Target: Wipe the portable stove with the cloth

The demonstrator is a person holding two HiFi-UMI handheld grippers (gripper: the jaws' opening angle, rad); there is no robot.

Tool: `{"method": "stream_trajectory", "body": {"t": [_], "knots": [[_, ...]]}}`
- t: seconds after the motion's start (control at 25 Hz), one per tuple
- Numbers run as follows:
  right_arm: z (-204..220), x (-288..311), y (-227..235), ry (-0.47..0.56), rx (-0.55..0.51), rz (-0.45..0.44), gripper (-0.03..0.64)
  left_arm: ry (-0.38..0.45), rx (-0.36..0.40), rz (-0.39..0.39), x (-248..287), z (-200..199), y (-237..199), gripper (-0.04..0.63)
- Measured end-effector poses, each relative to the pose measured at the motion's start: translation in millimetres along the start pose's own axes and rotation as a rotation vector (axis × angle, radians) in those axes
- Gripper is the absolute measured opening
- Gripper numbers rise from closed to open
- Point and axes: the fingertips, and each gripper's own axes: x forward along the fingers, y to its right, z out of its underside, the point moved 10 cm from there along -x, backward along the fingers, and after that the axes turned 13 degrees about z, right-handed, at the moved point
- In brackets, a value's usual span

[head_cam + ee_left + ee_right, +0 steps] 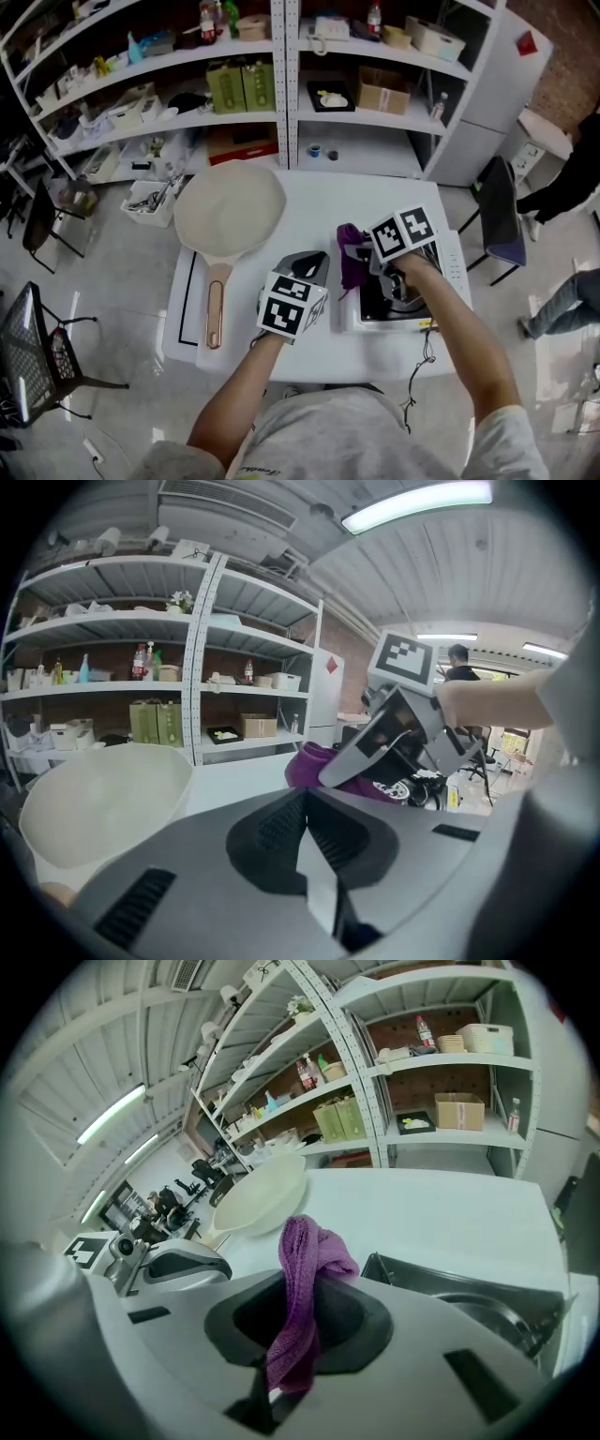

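The purple cloth is clamped between the jaws of the right claw. Its free end is bunched above them, near the left edge of the portable stove. The cloth looks soft, light and limp, and it folds over itself. A hold on the thick middle, as now, therefore seems safer than a hold on a corner, and the loose part can be pressed flat on the stove. The stove looks stiff and probably rather light, so it may slide on the white tabletop under a push. The left claw has its jaws together on nothing, beside the stove, and could steady it.
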Motion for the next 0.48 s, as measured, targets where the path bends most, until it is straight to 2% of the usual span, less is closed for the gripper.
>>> {"method": "stream_trajectory", "body": {"t": [0.48], "knots": [[-45,16,23,-0.001,-0.042,-0.017,0.063,0.005,-0.028,-0.063,21,-7,-9,0.003]]}}
